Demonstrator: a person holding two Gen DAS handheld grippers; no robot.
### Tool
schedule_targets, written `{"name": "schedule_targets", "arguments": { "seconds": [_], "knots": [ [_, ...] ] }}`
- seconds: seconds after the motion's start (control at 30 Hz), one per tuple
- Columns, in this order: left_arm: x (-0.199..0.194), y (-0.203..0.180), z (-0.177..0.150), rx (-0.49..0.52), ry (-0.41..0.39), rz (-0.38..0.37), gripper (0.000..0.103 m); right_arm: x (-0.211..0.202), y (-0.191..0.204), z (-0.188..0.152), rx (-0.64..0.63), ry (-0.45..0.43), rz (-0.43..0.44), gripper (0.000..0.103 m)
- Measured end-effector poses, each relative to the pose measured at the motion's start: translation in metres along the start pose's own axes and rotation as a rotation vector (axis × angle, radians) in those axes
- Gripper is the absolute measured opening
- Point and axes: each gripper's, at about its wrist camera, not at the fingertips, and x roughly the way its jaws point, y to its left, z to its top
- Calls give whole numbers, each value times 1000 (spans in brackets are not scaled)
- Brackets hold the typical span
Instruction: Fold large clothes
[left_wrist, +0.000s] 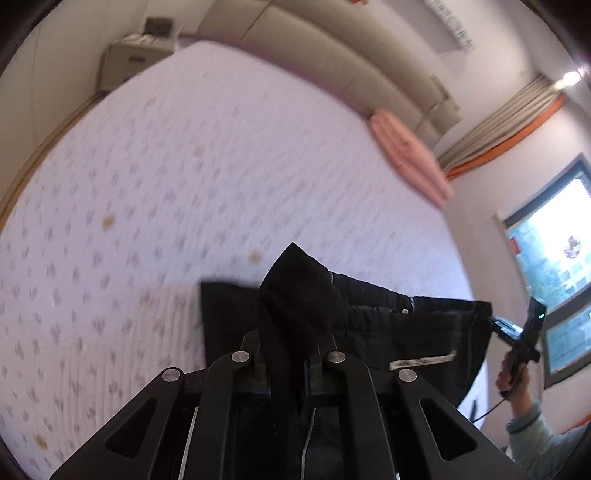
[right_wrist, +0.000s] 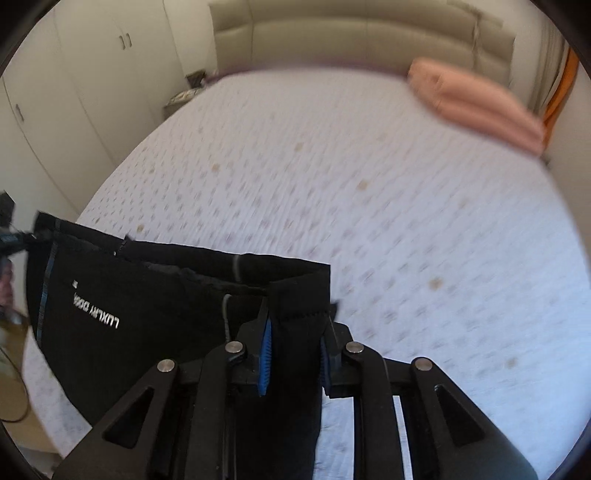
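We held the black trousers (right_wrist: 147, 314) stretched by the waistband above the bed (right_wrist: 406, 240), near its foot edge: left gripper (left_wrist: 291, 343) and right gripper (right_wrist: 295, 350) each had fingers clamped on a waistband corner. The cloth looked soft, light, limp; the corners suited gripping. No containers were in sight

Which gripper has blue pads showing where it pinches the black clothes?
The right gripper: blue pads squeeze the black garment. The left gripper looks all black.
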Motion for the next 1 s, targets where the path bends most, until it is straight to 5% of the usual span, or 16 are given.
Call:
{"name": "schedule_targets", "arguments": {
  "seconds": [0.2, 0.4, 0.53, 0.63, 0.73, 0.8, 0.87, 1.0],
  "knots": [
    [32, -5, 57, 25, -39, 56, 11, 20, -13, 39, 52, -61, -112, 22],
    [143, 44, 50, -25, 129, 211, 11, 158, -18, 31, 84, 167, -177, 22],
    [171, 65, 34, -38, 191, 228, 14, 207, -12, 5, 88, 275, -158, 22],
    [179, 80, 30, -61, 198, 222, 25, 219, -8, -2, 87, 291, -167, 23],
    [175, 107, 31, -167, 210, 96, 28, 222, -16, -1, 123, 309, -153, 25],
    [162, 119, 30, -247, 207, 41, 40, 218, -22, 1, 142, 325, -154, 31],
    [138, 129, 32, -293, 174, 25, 67, 207, -34, 4, 186, 327, -116, 35],
    [87, 161, 41, -378, 132, 76, 66, 163, -61, -4, 324, 280, -49, 47]
  ]
}}
